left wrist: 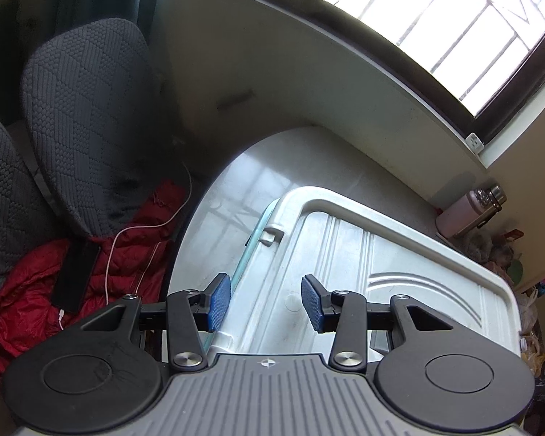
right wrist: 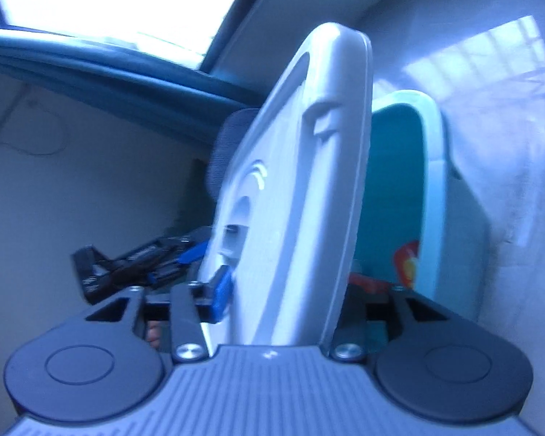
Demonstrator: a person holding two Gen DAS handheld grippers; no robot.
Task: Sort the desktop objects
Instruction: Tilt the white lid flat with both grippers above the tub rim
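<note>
A white plastic box lid (left wrist: pixel 381 272) with moulded ribs lies over a teal storage box whose rim (left wrist: pixel 252 243) shows at its left edge. My left gripper (left wrist: pixel 267 305) is open just above the lid's near left part, touching nothing. In the right wrist view my right gripper (right wrist: pixel 279 290) is shut on the lid (right wrist: pixel 294 189), which stands tilted on edge between the fingers. Behind it the teal box (right wrist: pixel 392 189) is open, with red and yellow items (right wrist: pixel 405 263) inside. The left gripper (right wrist: pixel 134 265) shows beyond the lid.
The box sits on a white round table (left wrist: pixel 243 189) under a window (left wrist: pixel 436 11). A pink thermos (left wrist: pixel 468 210) and clutter stand at the right wall. Grey chairs (left wrist: pixel 87 120), a red jacket (left wrist: pixel 29 290), a black phone (left wrist: pixel 74 276) and a white cable are at the left.
</note>
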